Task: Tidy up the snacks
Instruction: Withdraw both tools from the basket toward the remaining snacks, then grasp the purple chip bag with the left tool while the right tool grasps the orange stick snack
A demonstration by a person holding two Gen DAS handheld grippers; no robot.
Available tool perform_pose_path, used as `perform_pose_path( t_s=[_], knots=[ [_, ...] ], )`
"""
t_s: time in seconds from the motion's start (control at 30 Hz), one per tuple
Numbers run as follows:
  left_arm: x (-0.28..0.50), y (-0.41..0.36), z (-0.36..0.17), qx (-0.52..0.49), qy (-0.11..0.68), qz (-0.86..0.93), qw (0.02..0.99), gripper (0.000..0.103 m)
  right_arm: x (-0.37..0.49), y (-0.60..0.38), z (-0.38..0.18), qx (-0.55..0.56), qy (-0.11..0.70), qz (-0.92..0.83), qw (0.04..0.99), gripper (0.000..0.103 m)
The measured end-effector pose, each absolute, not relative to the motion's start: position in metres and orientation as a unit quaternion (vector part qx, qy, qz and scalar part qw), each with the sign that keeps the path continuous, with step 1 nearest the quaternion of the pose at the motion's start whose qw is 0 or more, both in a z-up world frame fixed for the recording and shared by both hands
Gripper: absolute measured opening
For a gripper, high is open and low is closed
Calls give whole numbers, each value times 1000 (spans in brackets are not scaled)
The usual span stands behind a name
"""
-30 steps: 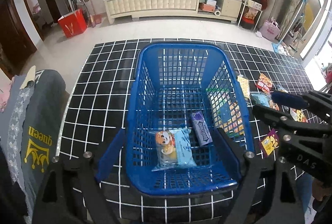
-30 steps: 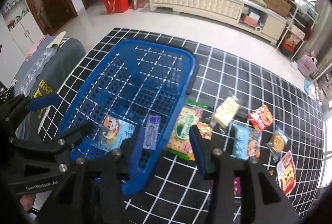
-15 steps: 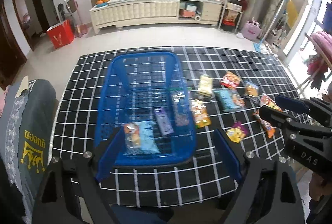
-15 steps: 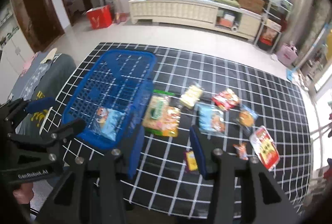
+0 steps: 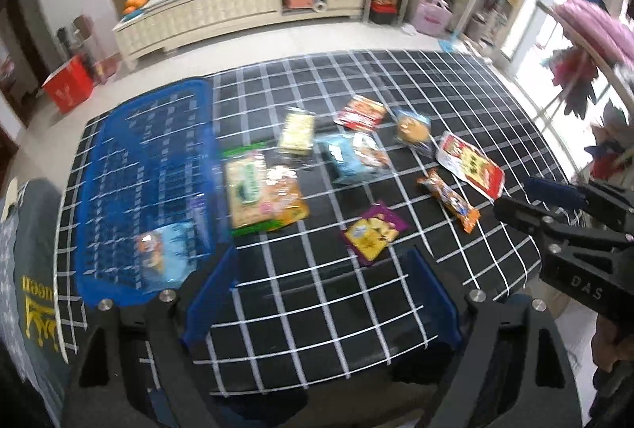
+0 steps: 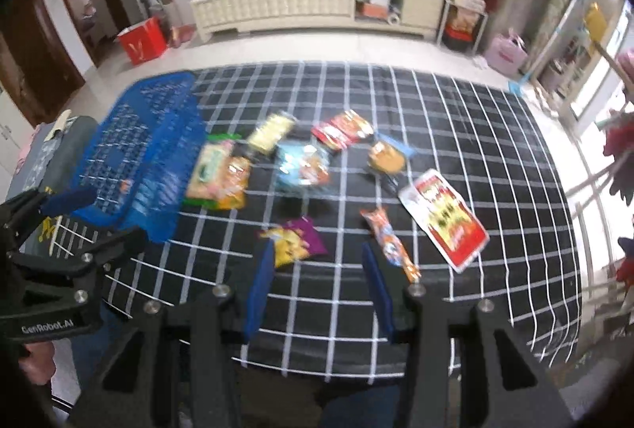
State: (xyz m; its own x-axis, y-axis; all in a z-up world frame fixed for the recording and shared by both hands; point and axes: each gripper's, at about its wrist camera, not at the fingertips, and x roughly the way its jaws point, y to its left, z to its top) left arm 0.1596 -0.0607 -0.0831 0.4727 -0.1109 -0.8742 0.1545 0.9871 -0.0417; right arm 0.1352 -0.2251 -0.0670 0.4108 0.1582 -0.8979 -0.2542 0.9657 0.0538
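A blue mesh basket [image 5: 130, 166] [image 6: 158, 111] stands at the table's left and holds a light blue snack pack [image 5: 166, 253]. Several snack packs lie right of it: a green and orange pack [image 5: 261, 194] [image 6: 218, 174], a purple and yellow pack [image 5: 374, 230] [image 6: 293, 241], a long orange bar [image 5: 449, 200] [image 6: 390, 243] and a red and white pack [image 5: 471, 164] [image 6: 443, 218]. My left gripper [image 5: 321, 289] is open and empty above the table's near edge. My right gripper [image 6: 317, 281] is open and empty, with the purple pack just beyond its left finger.
The table has a black cloth with a white grid [image 5: 356, 309]. More packs lie further back: a yellow one [image 5: 297, 130], a blue one [image 5: 352, 154], a red one [image 5: 360, 111] and a round cookie pack [image 5: 412, 127]. A grey garment [image 5: 35, 269] lies left of the table.
Both grippers have pulled back and swung right, away from the basket. The view now centres on the loose packs instead of the basket. Both stay open and empty.
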Motion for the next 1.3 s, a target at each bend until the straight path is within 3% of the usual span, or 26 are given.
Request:
perform_pose_path(
  t_s=[0.37,0.53,0.77,1.23,1.3],
  knots=[
    [198,-109,-155,58,556,-136,818,85,154,-269,-132,-29,576,104,810,51],
    [218,-114,-186,58,572,-155,803,85,165,-275,-162,-33,598,98,795,61],
    [236,-130,-227,99,590,-179,781,85,181,-272,-196,-44,620,98,777,63],
    [267,-139,-256,129,597,-213,763,85,197,-275,-216,-59,625,106,771,63],
    [271,-141,-257,136,598,-207,762,81,201,-277,-216,-57,624,108,772,63]
  ],
)
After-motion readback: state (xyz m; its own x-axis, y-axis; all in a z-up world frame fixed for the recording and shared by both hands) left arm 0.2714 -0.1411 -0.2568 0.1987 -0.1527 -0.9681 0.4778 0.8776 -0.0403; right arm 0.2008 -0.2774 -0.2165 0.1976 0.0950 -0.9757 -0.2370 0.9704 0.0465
